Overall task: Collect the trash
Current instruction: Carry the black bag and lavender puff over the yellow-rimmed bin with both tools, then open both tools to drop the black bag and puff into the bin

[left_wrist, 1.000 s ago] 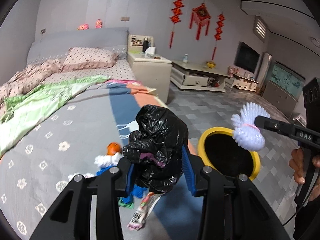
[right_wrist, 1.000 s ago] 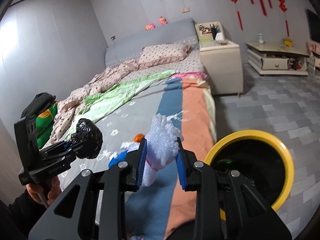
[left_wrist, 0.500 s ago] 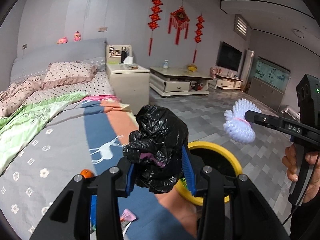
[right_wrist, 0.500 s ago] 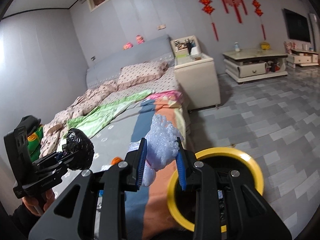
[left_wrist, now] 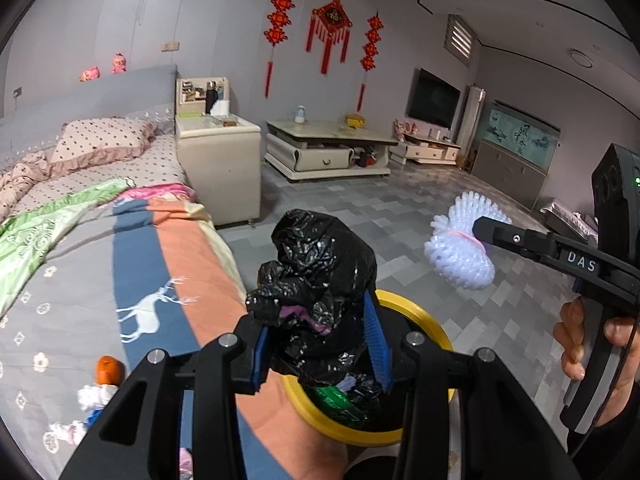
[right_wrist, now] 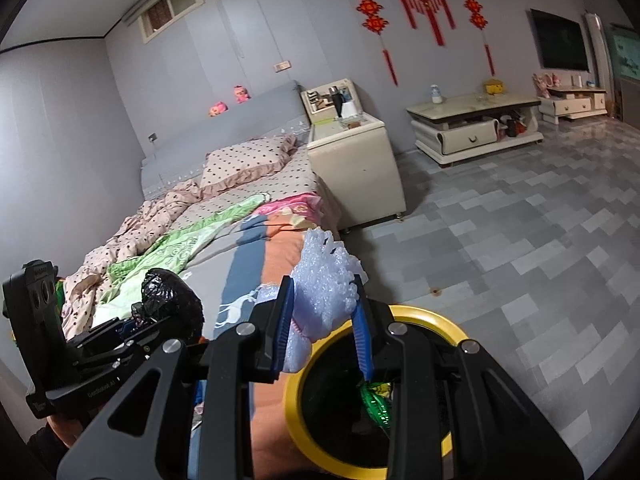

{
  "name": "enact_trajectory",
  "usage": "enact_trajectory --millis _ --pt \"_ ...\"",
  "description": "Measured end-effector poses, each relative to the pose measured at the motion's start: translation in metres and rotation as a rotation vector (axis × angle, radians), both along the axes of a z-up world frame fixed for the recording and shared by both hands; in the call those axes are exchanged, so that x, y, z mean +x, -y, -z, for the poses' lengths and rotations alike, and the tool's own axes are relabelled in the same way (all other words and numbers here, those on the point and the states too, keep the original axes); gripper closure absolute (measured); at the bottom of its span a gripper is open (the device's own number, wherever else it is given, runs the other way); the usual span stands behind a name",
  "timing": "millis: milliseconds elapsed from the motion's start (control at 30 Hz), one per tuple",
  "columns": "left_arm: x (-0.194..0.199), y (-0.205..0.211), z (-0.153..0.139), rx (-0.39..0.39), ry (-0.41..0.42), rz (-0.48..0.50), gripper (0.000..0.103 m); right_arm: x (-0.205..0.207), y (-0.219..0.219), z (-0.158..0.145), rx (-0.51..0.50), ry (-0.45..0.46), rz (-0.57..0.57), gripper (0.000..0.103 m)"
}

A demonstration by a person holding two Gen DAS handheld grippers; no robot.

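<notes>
A crumpled black plastic bag [left_wrist: 320, 300] sits pinched in the left gripper [left_wrist: 320, 356], its long axis upright, above the yellow-rimmed bin [left_wrist: 420, 316] at six o'clock, likely for dropping. At three o'clock, the right gripper [right_wrist: 322, 328] has its jaws narrowly clamped on white foam netting [right_wrist: 326, 284], flared end pointing forward over the bin beside the bed [left_wrist: 80, 264].

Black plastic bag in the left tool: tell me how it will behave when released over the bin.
The black plastic bag looks crumpled and floppy, bulging past the left tool, so it probably springs open a little. It seems light, so it may drift rather than drop straight. The yellow-rimmed bin sits just below, so it should likely land inside.
</notes>
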State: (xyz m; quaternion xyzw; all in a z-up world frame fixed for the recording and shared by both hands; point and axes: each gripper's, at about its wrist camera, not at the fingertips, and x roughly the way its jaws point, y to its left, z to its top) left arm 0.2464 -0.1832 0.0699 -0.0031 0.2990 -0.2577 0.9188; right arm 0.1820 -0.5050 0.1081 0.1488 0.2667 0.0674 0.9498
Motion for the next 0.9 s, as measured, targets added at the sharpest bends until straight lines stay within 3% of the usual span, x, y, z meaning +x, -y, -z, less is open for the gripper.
enact_trajectory --millis 433,900 --pt "0.032 0.052 0.058 0.028 -0.109 0.060 0.065 0.029 0.024 0.045 0.008 -0.078 0.058 0.076" --pt "0.044 0.074 0.082 0.029 -0.167 0.084 0.065 0.049 0.039 0.078 0.001 -0.129 0.103 0.074"
